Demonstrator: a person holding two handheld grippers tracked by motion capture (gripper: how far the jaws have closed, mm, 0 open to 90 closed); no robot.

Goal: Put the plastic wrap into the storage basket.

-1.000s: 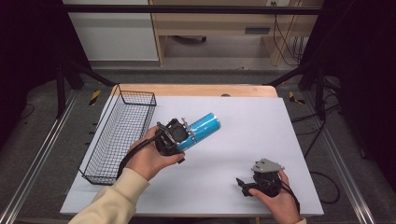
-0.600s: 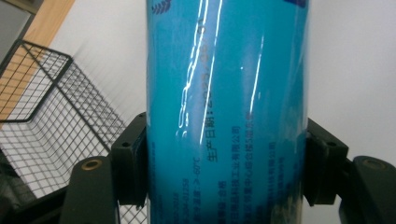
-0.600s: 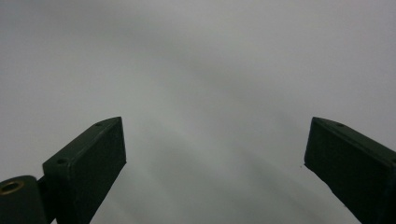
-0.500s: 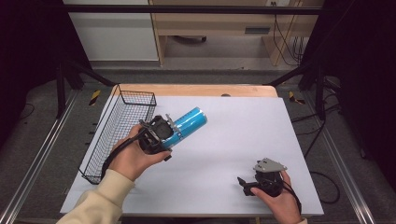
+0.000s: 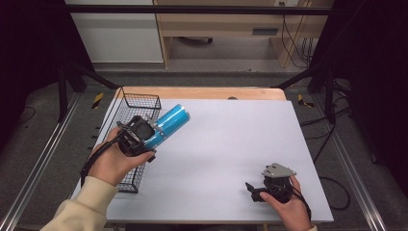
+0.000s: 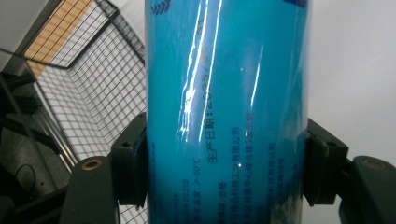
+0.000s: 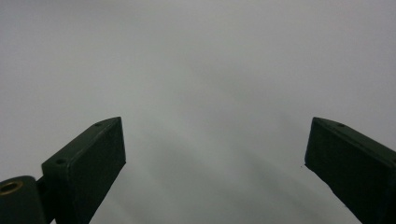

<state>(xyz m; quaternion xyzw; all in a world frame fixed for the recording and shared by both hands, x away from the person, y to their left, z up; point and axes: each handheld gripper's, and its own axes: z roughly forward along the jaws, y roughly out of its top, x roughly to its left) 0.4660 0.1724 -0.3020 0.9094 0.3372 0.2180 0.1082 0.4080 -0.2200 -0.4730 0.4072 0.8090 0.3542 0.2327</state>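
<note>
Glossy blue can [image 5: 166, 127], tilted, clamped in left tongs [image 5: 150, 129] above wire basket [image 5: 139, 105] edge

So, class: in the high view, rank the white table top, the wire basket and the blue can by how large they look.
1. White table top
2. Wire basket
3. Blue can, held above the basket, so slightly nearer the camera; the order holds anyway.

blue can [image 5: 168, 126], dark print | black wire basket [image 5: 137, 103] | white table [image 5: 231, 144] | black tool [image 5: 139, 137]

Bright, even light on the white table [image 5: 231, 139], dark surroundings, glare streaks on the blue can [image 6: 224, 93], right gripper view soft and hazy.
</note>
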